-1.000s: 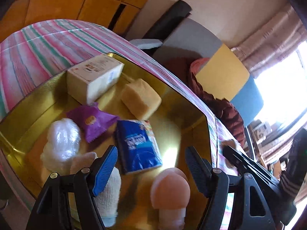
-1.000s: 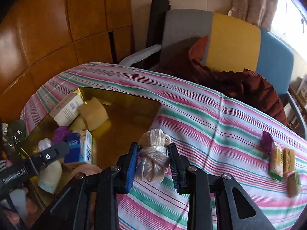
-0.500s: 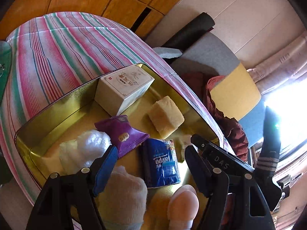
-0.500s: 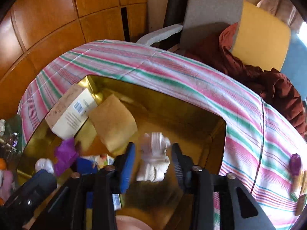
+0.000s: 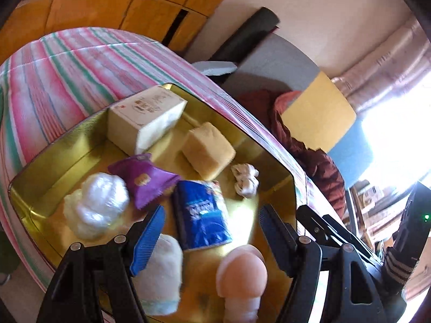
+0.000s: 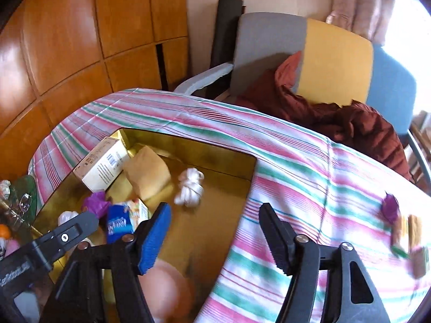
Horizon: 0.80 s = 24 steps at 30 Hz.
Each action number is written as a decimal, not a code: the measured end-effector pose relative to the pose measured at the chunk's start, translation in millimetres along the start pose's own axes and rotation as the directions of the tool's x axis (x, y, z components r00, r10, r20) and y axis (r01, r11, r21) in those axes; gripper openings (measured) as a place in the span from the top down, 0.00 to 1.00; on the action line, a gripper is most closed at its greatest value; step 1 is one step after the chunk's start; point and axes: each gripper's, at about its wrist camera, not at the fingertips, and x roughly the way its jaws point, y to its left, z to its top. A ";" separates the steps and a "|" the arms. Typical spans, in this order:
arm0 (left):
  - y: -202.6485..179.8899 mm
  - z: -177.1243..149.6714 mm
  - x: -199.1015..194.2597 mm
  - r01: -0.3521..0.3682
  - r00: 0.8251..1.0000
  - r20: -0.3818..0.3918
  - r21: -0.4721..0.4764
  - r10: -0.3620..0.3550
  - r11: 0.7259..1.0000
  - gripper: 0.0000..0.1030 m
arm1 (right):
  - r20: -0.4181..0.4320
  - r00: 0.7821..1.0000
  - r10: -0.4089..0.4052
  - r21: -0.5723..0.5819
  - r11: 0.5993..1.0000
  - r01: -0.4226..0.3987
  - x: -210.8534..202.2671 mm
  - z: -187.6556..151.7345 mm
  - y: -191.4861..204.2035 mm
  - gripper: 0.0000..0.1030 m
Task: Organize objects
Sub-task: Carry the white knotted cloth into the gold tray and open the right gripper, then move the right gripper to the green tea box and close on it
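Observation:
A gold tray (image 5: 274,158) (image 6: 188,140) sits on the striped tablecloth. In it lie a white box (image 5: 142,115) (image 6: 102,161), a yellow sponge (image 5: 208,149) (image 6: 146,172), a purple packet (image 5: 145,179) (image 6: 95,203), a blue tissue pack (image 5: 200,214) (image 6: 121,219) and a white rope bundle (image 5: 245,179) (image 6: 190,187). My right gripper (image 6: 214,232) hangs above the tray's near right side, its jaws opening, nothing between them; the rope lies loose beyond its tips. My left gripper (image 5: 210,234) stands open over the tray's near end, above the tissue pack.
A white plastic wad (image 5: 99,204), a white cloth roll (image 5: 161,266) and a pink rounded object (image 5: 242,271) also lie in the tray. Snack packets (image 6: 404,231) sit on the cloth at right. A chair with a red-brown jacket (image 6: 350,123) stands behind the table.
The right gripper carried the rope bundle over the tray, opened and let it drop; the rope now lies in the tray beside the sponge. The right gripper has drawn back.

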 end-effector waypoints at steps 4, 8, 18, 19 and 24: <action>-18.2 -8.1 1.4 0.029 0.999 -0.022 0.077 -0.027 0.997 0.28 | -0.019 0.999 -0.034 0.048 0.998 0.035 -13.2 -16.8 -23.6 0.30; -39.4 -20.4 -0.2 0.067 0.997 -0.047 0.172 -0.059 0.983 0.28 | -0.050 0.997 -0.059 0.103 0.993 0.064 -21.8 -39.4 -51.3 0.29; -99.6 -69.5 -2.0 0.207 0.974 -0.174 0.393 -0.148 0.896 0.28 | -0.131 0.983 -0.131 0.218 0.963 0.158 -42.1 -106.5 -129.9 0.29; -105.1 -75.4 -2.0 0.222 0.970 -0.188 0.415 -0.155 0.883 0.28 | -0.133 0.981 -0.144 0.228 0.958 0.172 -45.5 -112.3 -138.9 0.29; -131.5 -106.0 -5.9 0.292 0.951 -0.247 0.513 -0.187 0.807 0.28 | -0.143 0.969 -0.203 0.297 0.925 0.237 -61.5 -139.8 -190.3 0.29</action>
